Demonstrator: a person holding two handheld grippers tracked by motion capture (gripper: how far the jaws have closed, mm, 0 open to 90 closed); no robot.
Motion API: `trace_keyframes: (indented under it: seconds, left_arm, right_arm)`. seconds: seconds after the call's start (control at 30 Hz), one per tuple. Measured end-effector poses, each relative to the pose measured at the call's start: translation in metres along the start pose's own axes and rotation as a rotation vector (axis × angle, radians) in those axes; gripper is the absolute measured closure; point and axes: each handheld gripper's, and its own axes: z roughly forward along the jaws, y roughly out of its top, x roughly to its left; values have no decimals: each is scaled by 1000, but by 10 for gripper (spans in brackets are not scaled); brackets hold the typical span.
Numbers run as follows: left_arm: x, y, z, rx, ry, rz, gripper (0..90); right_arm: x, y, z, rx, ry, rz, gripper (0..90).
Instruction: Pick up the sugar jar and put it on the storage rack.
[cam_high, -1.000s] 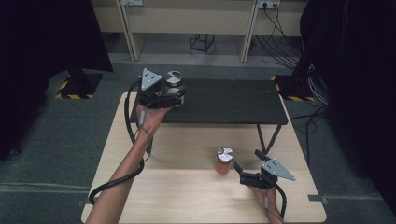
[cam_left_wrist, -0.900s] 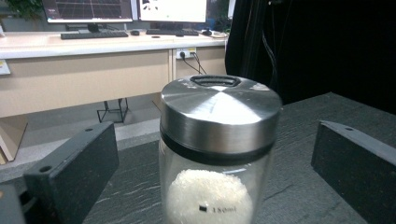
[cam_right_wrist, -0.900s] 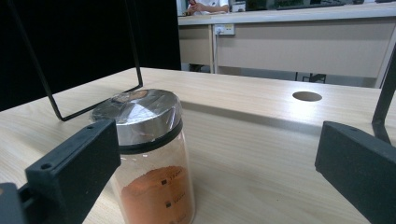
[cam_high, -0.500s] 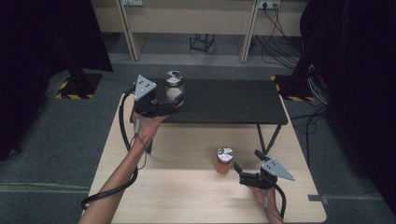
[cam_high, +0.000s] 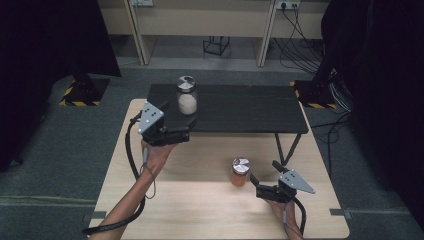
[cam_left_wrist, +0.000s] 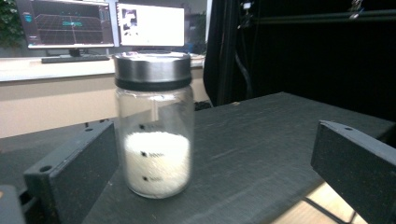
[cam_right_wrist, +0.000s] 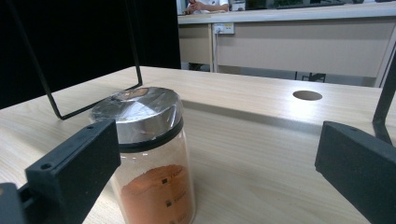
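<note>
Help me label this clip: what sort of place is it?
Probably a lab or office workroom: computer screens on a long desk, loose cables on the carpet, and a wooden table with a black shelf.

Two jars, two levels: one on the raised shelf, one on the surface below.
We find the first jar (cam_high: 187, 95) upright near the left end of the shelf (cam_high: 250, 107), which stands over the far half of the surface (cam_high: 200, 210). The left hand-held gripper (cam_high: 182, 131) sits just before it, jaws apart. The second jar (cam_high: 240, 172) stands on the surface right of centre, with the right hand-held gripper (cam_high: 257, 181) just beside it, to its right.
</note>
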Motion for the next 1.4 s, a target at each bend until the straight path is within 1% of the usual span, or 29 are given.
trace_keyframes:
  seconds: [0.03, 0.07, 0.2, 0.27, 0.33, 0.47, 0.8, 0.83, 0.9, 1.0, 1.13, 1.27, 1.4]
  left_arm:
    - [-2, -4, -3, -4, -10, 2, 2]
    - [-2, -4, -3, -4, -10, 2, 3]
    - [-5, -15, -11, -23, -24, 0, 3]
    - [-5, -17, -12, -24, -27, -1, 3]
    - [-5, -24, -15, -31, -46, -8, 3]
    - [-5, -35, -19, -32, -65, -11, 4]
    - [-8, -66, -30, -38, -84, -4, 6]
    - [-7, -70, -31, -37, -89, -1, 6]
    - [-5, -76, -32, -33, -110, -12, 8]
    - [-7, -85, -36, -27, -106, -6, 8]
    - [-8, -96, -38, -26, -106, -10, 8]
    - [-11, -103, -39, -8, -108, 17, 8]
    - [-15, -114, -40, 1, -120, 46, 8]
  right_arm:
    - [0, 0, 0, 2, -1, 1, 3]
    - [0, 0, 0, 2, 0, 1, 3]
    - [0, 0, 0, 0, -1, 1, 3]
    - [0, 0, 0, 1, -2, -2, 3]
    - [1, 0, 0, 2, -2, -3, 3]
    - [1, 0, 0, 0, -2, -3, 3]
    - [1, 0, 0, 0, -3, -4, 3]
    - [1, 0, 0, 0, -3, -4, 3]
    - [0, 0, 0, 1, -2, -3, 3]
    - [1, 0, 0, 2, -1, -4, 3]
    - [1, 0, 0, 3, -1, -5, 3]
    - [1, 0, 0, 3, 0, -6, 3]
    - [1, 0, 0, 3, -1, -7, 3]
